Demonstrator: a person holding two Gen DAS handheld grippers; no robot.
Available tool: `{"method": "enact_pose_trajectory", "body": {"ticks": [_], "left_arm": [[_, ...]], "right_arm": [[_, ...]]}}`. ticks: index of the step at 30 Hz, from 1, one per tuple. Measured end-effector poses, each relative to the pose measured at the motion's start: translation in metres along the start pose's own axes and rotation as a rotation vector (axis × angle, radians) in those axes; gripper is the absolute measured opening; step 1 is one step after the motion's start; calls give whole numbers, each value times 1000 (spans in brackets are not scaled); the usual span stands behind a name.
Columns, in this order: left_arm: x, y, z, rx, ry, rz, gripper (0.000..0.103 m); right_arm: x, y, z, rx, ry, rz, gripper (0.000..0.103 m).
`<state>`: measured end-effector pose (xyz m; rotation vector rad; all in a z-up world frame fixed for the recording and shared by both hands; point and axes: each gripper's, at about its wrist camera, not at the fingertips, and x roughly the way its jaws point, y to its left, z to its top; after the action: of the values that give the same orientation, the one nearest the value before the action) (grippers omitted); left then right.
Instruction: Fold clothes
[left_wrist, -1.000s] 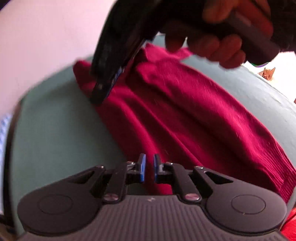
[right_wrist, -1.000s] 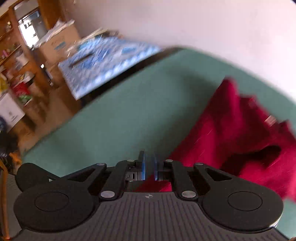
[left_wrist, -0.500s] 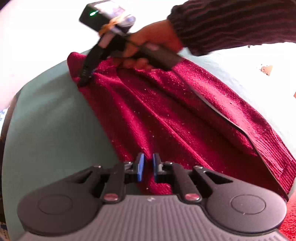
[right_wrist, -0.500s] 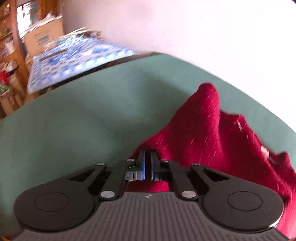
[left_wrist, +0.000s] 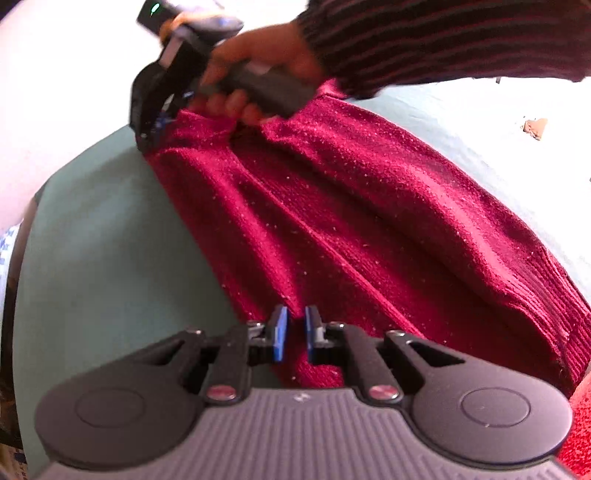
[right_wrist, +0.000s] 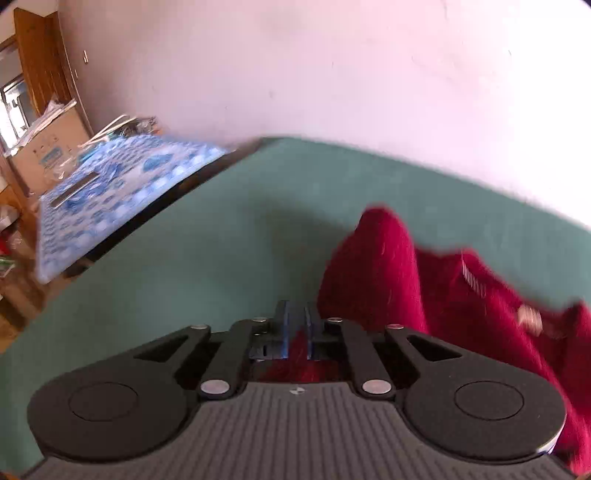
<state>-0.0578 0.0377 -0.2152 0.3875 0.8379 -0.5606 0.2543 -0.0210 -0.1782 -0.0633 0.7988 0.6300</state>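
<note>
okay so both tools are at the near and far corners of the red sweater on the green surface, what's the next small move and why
Probably let the right tool finish opening and lift clear. Its jaws are opening with red knit between them at the far corner of the red sweater, which lies spread on the green surface. The left tool is shut on the near edge, anchoring it.

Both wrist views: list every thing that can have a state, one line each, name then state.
red sweater: spread on the green surface, creased lengthwise, near edge and far corner each between pads.
left gripper: shut on the sweater's near edge.
right gripper: jaws opening, red cloth between them at the far corner.
green surface: bare beside the sweater.
striped sleeve: reaching over the sweater's far end.
</note>
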Motion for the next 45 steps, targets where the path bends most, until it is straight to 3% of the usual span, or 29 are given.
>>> {"method": "enact_pose_trajectory", "body": {"ticks": [1, 4, 5, 9, 11, 12, 14, 16, 19, 23, 27, 29, 32, 35, 37, 41, 43, 45], "left_arm": [[2, 0, 2, 4, -3, 0, 5], [2, -3, 2, 22, -17, -5, 14], [4, -3, 1, 24, -14, -3, 15], [1, -4, 1, 47, -19, 1, 16], [-3, -2, 2, 44, -30, -12, 23], [-4, -3, 2, 46, -34, -16, 33], [-1, -5, -1, 54, -20, -18, 36], [-2, -8, -4, 65, -19, -7, 35], [-10, -7, -5, 46, -35, -33, 35], [-18, -19, -7, 56, -37, -70, 35], [-16, -37, -9, 83, -25, -83, 35], [-16, -42, -10, 69, -16, -105, 37], [-15, -48, -13, 51, -9, -124, 50], [-17, -55, -17, 64, -16, -113, 51], [-17, -57, -19, 63, -17, -113, 53], [-20, -59, -22, 59, -16, -106, 53], [-22, -58, -24, 52, -15, -106, 53], [-23, -57, -26, 49, -16, -106, 53]], "right_arm": [[-10, 0, -8, 19, 28, 14, 20], [-29, -2, -37, 37, 113, 60, 20], [-31, -4, -45, 25, 130, 14, 18], [-52, -13, -55, 59, 78, -88, 20], [-68, -10, -58, 112, 38, -33, 21], [-73, -5, -62, 108, 36, -27, 21], [-68, 5, -70, 79, 86, -103, 29], [-66, 6, -80, 73, 97, -138, 28], [-79, -11, -82, 223, 45, -189, 29], [-78, -26, -85, 343, 42, -166, 30], [-73, -18, -84, 326, 15, -148, 32], [-70, -5, -84, 304, 24, -106, 12], [-63, 15, -80, 191, 44, -183, 6], [-67, 7, -85, 217, 42, -255, 5], [-69, 5, -92, 201, 32, -256, 6], [-94, 17, -90, 198, -35, -326, 21], [-116, 30, -93, 216, -84, -209, 22], [-114, 37, -102, 280, -18, -74, 21]]}}
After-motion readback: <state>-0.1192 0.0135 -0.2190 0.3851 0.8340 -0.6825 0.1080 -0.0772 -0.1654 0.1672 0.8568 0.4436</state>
